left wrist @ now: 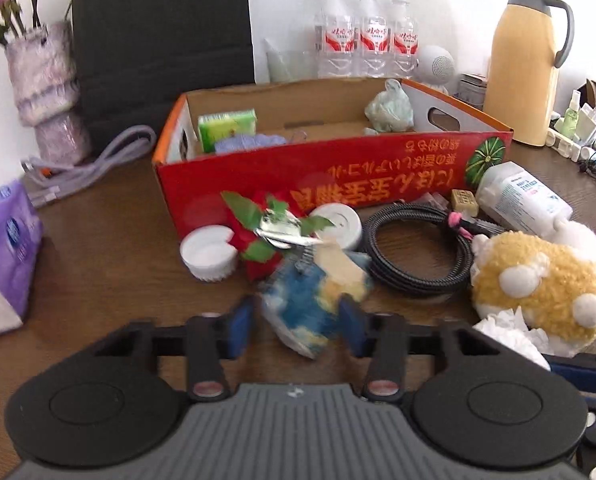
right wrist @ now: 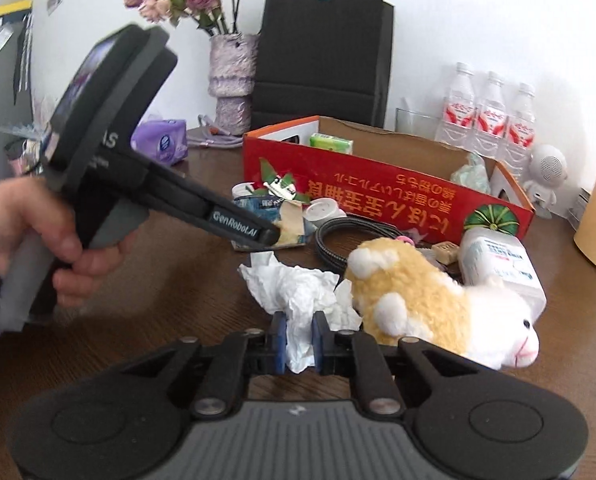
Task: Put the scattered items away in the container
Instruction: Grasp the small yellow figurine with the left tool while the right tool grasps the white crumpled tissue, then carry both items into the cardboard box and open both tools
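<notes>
A red cardboard box [left wrist: 337, 176] stands open on the brown table, holding a green pack [left wrist: 226, 128] and a pale crumpled bag [left wrist: 389, 108]. In front of it lie a red fabric flower [left wrist: 254, 236], two white lids [left wrist: 208, 254], a black cable coil [left wrist: 413, 248], a white bottle [left wrist: 521, 196] and a yellow-and-white plush toy [right wrist: 437, 304]. My left gripper [left wrist: 296, 320] has its blue pads against both sides of a blue-and-yellow packet [left wrist: 313, 304]. My right gripper [right wrist: 299, 340] is shut on a crumpled white tissue [right wrist: 294, 288] beside the plush toy.
At the back stand a purple vase with dried flowers [right wrist: 232, 80], a black paper bag [right wrist: 321, 56], three water bottles [left wrist: 373, 36], a small white speaker [left wrist: 437, 64] and a yellow thermos [left wrist: 525, 64]. A purple tissue pack [left wrist: 6, 240] lies at the left. A hand [right wrist: 38, 232] holds the left gripper.
</notes>
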### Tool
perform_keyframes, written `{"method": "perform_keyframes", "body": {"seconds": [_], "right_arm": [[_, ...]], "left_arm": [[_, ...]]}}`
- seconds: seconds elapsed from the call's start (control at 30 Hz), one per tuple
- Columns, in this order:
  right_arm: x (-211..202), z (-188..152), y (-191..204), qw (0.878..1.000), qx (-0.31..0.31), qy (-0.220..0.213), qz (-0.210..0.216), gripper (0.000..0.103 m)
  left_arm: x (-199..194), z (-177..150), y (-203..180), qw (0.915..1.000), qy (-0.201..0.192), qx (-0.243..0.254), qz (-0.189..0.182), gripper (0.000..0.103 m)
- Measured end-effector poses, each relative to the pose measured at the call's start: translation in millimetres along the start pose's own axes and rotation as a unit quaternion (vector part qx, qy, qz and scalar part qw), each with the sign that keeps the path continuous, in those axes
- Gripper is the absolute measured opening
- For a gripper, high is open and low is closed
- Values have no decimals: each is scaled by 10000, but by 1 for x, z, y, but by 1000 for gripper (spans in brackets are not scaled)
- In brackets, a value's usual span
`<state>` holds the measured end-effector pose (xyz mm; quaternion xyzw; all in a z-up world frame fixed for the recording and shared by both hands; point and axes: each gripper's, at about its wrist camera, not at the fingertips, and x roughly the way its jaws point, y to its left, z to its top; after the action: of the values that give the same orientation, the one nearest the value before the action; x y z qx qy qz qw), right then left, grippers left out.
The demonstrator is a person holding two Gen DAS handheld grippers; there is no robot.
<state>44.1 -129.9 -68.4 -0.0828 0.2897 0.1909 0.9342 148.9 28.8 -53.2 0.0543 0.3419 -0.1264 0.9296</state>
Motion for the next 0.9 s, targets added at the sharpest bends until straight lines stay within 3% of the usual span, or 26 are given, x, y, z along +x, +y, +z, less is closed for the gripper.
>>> {"method": "perform_keyframes", "body": {"seconds": [0.03, 0.1, 0.23, 0.37, 0.57, 0.9], "right_arm": [[1, 0, 1, 10000, -19, 9, -26, 12], [-1, 0, 6, 9998, -151, -30, -96, 12], [-22, 0, 5, 9995, -60, -273, -144, 12], [-43, -1, 1, 9981, 237, -503, -284, 12], [-69, -6, 4, 9963, 476, -611, -368, 12], [-131, -22, 20, 9910, 670, -1043, -502, 12]], "left_arm": [[-3, 0, -1, 10000, -29, -54, 18, 17], [-16, -4, -4, 9997, -150, -146, 115, 11], [-64, -22, -9, 9974, -512, -415, 294, 10], [-113, -50, -33, 9927, -695, -580, 801, 10], [-163, -78, -64, 9895, -987, -495, 933, 10], [-201, -86, -82, 9832, -1464, -420, 1001, 11]]}}
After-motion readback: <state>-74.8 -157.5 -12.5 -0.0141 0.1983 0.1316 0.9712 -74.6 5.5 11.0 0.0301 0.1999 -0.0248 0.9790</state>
